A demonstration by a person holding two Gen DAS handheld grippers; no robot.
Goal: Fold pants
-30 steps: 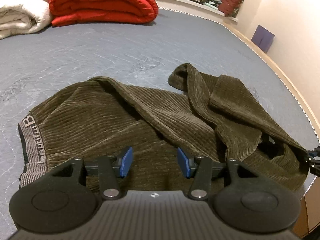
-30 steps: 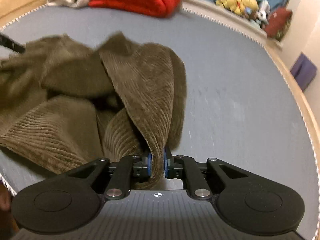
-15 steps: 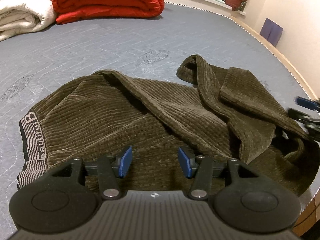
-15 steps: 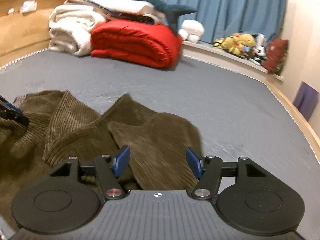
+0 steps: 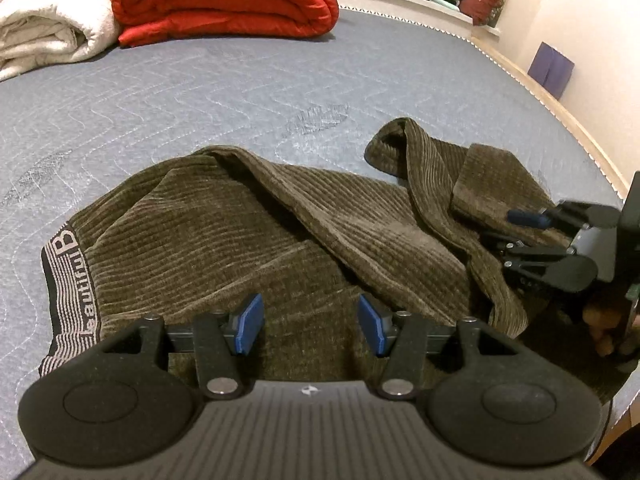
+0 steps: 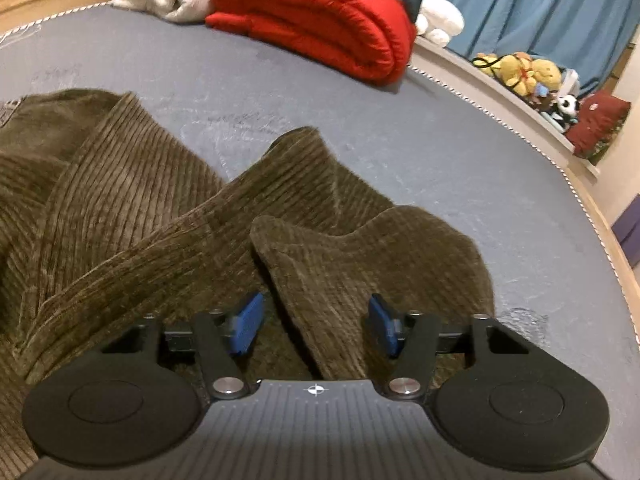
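left wrist view: both grippers, left gripper [image 5: 310, 325] and right gripper [image 6: 316, 330], are hovering with fingers wide apart, empty; soft, limp pants [image 5: 248, 240] are likely needing a waistband [image 5: 72, 284] grip.

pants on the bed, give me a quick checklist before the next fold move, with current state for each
1. Left gripper open and free: ok, fingers spread, nothing between them.
2. Right gripper open and free: ok, fingers spread over a flap of cloth, not clamped.
3. Pants lying flat: not ok, the legs are bunched and overlapping at the right side.
4. Waistband located: ok, striped band with lettering at the left end, near the left gripper.
5. Leg hems located: cannot tell, the cloth is too crumpled to pick them out.
6. Room on the mattress to spread out: ok, bare grey surface up to the red blanket.
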